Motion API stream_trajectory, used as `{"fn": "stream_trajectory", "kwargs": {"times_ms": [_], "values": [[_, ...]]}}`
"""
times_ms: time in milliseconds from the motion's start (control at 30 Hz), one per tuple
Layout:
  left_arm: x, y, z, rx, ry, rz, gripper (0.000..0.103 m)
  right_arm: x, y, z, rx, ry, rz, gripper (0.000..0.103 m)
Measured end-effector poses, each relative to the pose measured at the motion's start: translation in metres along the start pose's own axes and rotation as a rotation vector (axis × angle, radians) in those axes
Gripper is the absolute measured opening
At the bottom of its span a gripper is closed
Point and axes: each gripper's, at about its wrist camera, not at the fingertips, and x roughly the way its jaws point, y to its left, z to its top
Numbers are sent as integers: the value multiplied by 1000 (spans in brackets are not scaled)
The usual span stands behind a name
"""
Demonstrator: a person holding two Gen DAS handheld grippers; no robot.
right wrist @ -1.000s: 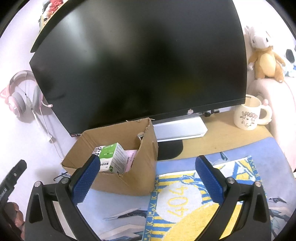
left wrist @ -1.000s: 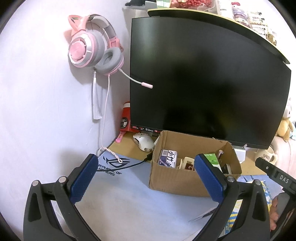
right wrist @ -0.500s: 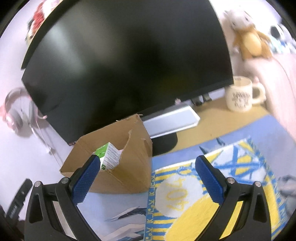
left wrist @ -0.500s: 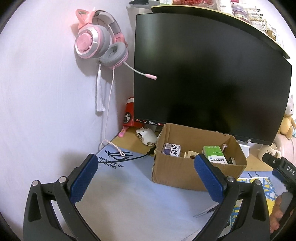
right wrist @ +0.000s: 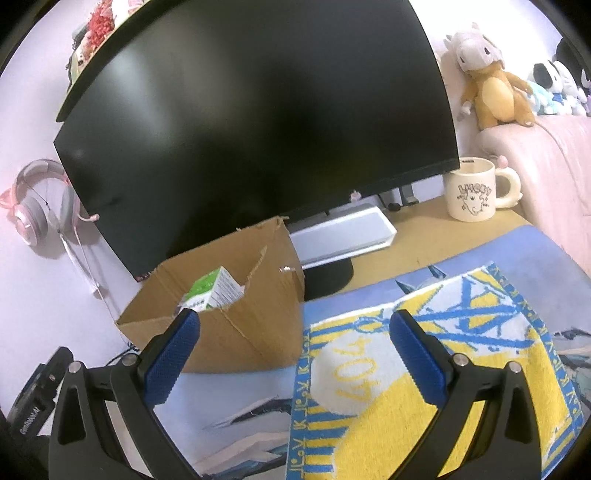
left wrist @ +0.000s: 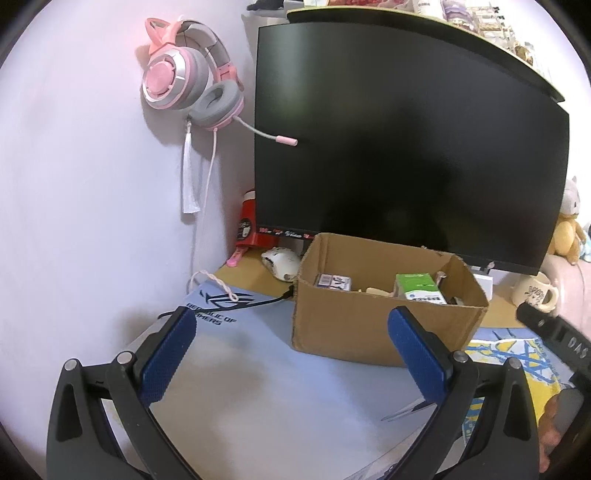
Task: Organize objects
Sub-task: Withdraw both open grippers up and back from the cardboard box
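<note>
Left claw (left wrist: 291,347) wide open, empty, right claw (right wrist: 295,343) likewise, cardboard box (left wrist: 369,325) apparently untouched

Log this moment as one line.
left gripper: open, empty | right gripper: open, empty | cardboard box: holds green carton

I'm looking at a gaming corner in someone's home, likely a bedroom. A big curved monitor (left wrist: 406,147) fills the back of the table (right wrist: 417,254), with a blue printed desk mat (left wrist: 258,387) spread in front of it. A pink cat-ear headset (left wrist: 188,88) hangs on the pale wall. Plush toys (right wrist: 491,88) sit along a pink cushioned ledge to the right, just behind a cream mug (right wrist: 472,192). A shelf (left wrist: 424,22) above the monitor carries small trinkets.
</note>
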Motion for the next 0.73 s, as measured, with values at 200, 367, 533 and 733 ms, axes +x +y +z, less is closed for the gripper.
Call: {"fn": "stream_trajectory", "kwargs": {"times_ms": [200, 367, 533, 733], "values": [[-2, -1, -2, 7, -19, 13, 103, 3, -1, -10, -3, 16, -8, 103], [-4, -3, -2, 29, -34, 36, 103, 4, 2, -12, -27, 10, -29, 103], [-5, -5, -2, 50, -32, 33, 103, 3, 2, -12, -17, 7, -27, 103], [-5, -3, -1, 35, -27, 22, 103, 3, 3, -12, -17, 3, -30, 103]]}}
